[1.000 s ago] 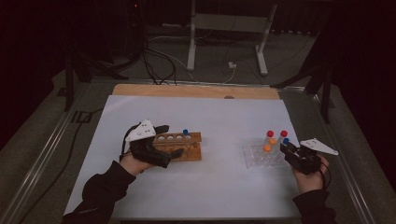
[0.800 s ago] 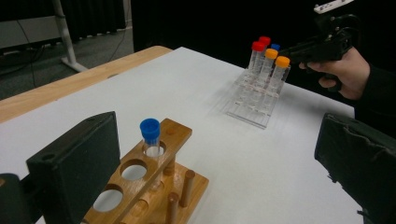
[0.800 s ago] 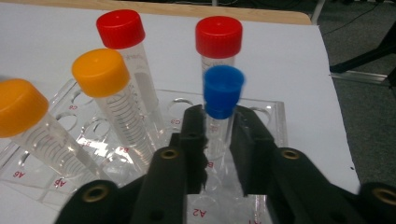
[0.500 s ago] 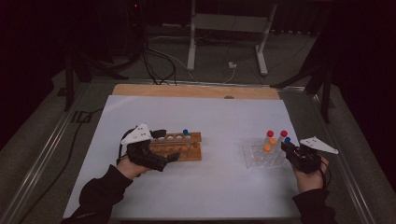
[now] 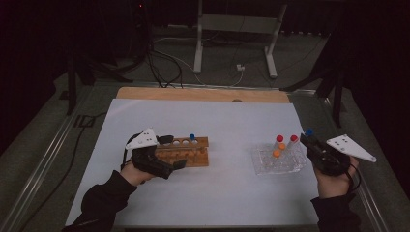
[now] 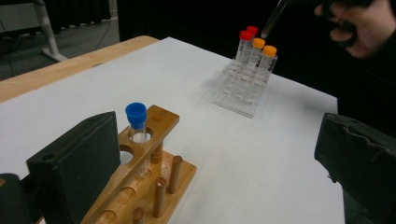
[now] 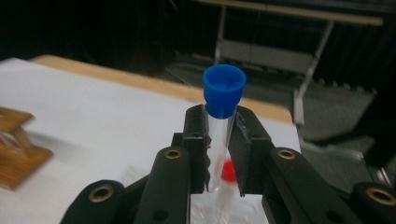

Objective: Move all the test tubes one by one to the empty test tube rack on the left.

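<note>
At the bench's right, the right gripper [image 7: 219, 144] fingers clamp a blue-capped tube [image 7: 222, 121] above the clear rack [image 5: 280, 162]; next comes carrying it to the wooden rack [image 5: 186, 151], straddled by the left gripper [image 5: 167, 152] fingers, spread wide.

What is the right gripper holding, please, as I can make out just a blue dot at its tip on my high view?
Observer: The right gripper is shut on a clear plastic tube with a blue cap, clamped just below the cap.
Operator: Thanks; how many tubes stand in the clear plastic rack?
Observer: Four: two red-capped tubes, two orange-capped tubes.
Operator: Is the left gripper open?
Observer: Yes, open, with the wooden rack beside one jaw.
</note>
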`<state>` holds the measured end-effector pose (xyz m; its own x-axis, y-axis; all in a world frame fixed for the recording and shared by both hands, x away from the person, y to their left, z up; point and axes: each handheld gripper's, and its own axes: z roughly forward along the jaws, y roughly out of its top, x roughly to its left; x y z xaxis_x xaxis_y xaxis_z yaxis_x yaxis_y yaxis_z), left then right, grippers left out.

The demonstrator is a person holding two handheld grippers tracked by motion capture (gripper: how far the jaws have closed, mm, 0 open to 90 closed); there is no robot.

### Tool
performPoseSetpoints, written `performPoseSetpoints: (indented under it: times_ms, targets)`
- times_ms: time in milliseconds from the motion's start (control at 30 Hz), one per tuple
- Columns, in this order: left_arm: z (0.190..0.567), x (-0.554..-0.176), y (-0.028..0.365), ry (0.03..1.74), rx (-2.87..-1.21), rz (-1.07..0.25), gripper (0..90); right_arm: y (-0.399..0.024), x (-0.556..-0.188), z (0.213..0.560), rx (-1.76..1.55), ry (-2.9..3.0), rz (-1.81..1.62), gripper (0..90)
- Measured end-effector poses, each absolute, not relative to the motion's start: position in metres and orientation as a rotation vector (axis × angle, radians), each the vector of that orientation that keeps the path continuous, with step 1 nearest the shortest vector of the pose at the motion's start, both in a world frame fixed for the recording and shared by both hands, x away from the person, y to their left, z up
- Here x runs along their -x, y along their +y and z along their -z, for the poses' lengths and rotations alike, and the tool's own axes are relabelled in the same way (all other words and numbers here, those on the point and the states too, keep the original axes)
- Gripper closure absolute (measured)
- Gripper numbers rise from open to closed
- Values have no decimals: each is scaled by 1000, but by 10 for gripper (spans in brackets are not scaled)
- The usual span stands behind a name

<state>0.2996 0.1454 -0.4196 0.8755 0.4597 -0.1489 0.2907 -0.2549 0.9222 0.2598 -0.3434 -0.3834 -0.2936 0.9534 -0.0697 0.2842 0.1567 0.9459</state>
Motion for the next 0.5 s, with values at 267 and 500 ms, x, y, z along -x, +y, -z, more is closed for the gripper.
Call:
performPoseSetpoints:
  times_ms: [267, 500]
  targets:
    - [418, -299, 142, 548, -1867, -166, 12, -311, -260, 371, -1082, 1783, -1269, 765]
    - [415, -299, 136, 517, -1871, -139, 13, -272, -267, 386, -1017, 1939, -1312, 765]
